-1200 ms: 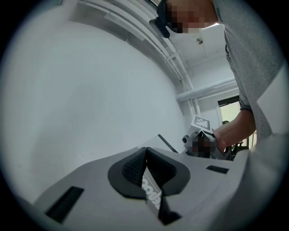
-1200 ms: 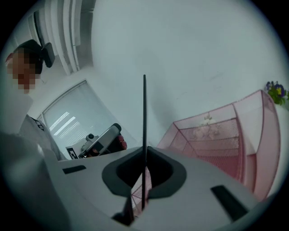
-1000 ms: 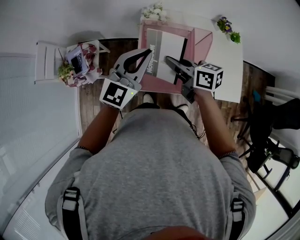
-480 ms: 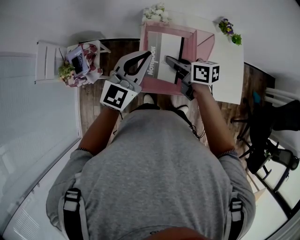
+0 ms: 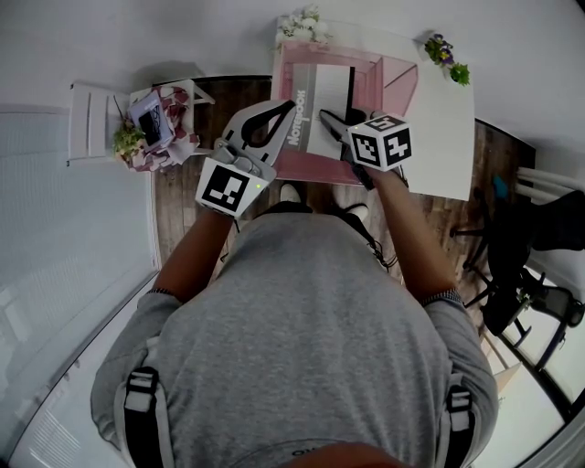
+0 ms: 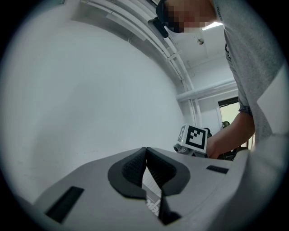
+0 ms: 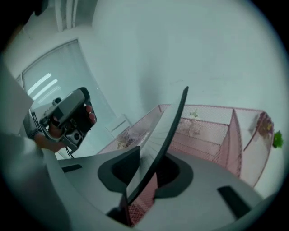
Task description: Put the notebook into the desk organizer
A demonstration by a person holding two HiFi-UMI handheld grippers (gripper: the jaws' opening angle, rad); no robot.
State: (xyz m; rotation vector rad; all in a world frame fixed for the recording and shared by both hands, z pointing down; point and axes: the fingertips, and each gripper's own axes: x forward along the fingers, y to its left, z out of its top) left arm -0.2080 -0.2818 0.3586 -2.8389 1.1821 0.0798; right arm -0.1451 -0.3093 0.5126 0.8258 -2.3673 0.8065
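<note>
Notebook (image 5: 327,91): stands on edge, tilted, within the wide left compartment of the desk organizer (image 5: 395,80), white cover with a black spine strip.
Desk organizer: pink mesh, at the near-left corner of the white bench (image 5: 443,128), with a narrower compartment on its right.
Left gripper (image 5: 292,103): jaws closed tip to tip on the notebook's printed left edge.
Right gripper (image 5: 325,117): jaws have just been opening and stand a little apart; the notebook's right edge rises between them, with a gap at the left pad.
Head view alone shows: both arms reaching over the bench from a grey shirt (image 5: 302,338), white flowers (image 5: 302,23) behind the organizer, a purple flower sprig (image 5: 448,57) at the bench's far corner, and a flower basket (image 5: 151,128) off to the left.
Left gripper view alone shows: cover print in the slit below the closed tips, and the right gripper's marker cube (image 6: 195,136) beyond them against a plain wall.
Right gripper view alone shows: the notebook nearly edge-on, leaning right at its top, the organizer's mesh divider behind it, and the person's hand (image 7: 61,119) on the left gripper.
</note>
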